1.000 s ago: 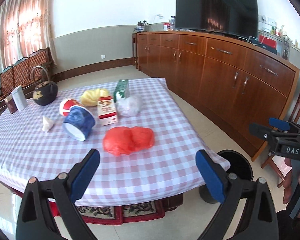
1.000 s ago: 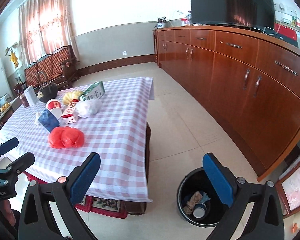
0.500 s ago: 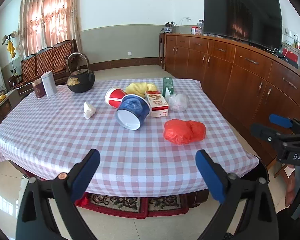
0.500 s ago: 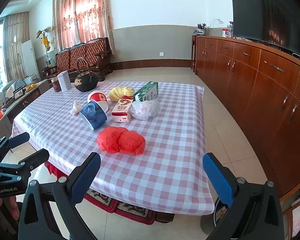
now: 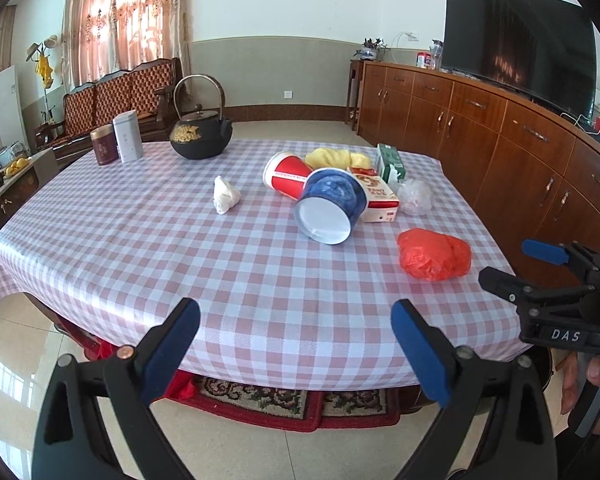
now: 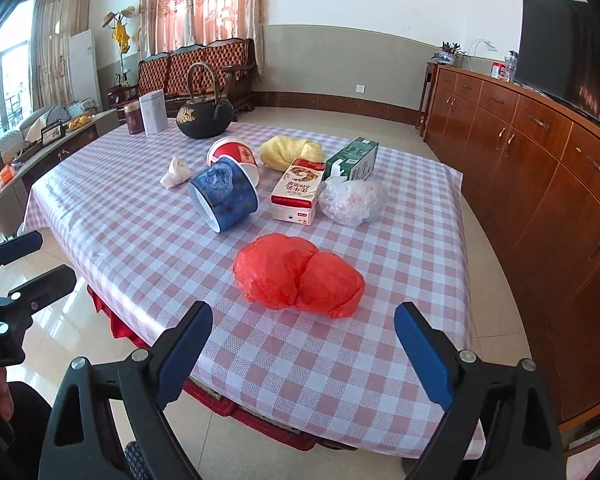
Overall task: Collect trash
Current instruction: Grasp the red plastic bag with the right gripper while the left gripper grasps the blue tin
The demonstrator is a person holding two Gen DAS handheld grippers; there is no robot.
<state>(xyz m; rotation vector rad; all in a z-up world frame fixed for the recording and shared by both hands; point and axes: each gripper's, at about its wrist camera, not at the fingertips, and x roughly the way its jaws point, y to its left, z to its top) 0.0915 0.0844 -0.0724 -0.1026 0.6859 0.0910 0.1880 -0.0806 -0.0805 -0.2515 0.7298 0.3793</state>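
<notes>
A checked counter (image 6: 339,360) carries the red bag (image 6: 298,276) near its edge, before the empty, spread right hand-held gripper (image 6: 301,350). Only the left view shows the left hand-held gripper (image 5: 296,344), likewise spread and empty.

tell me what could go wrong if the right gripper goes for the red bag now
The red plastic bag is soft and crumpled, so the open right gripper may pinch only a fold and let it slip. It lies near the table edge, so a nudge could push it off. The tipped blue cup nearby looks able to roll if bumped.
</notes>
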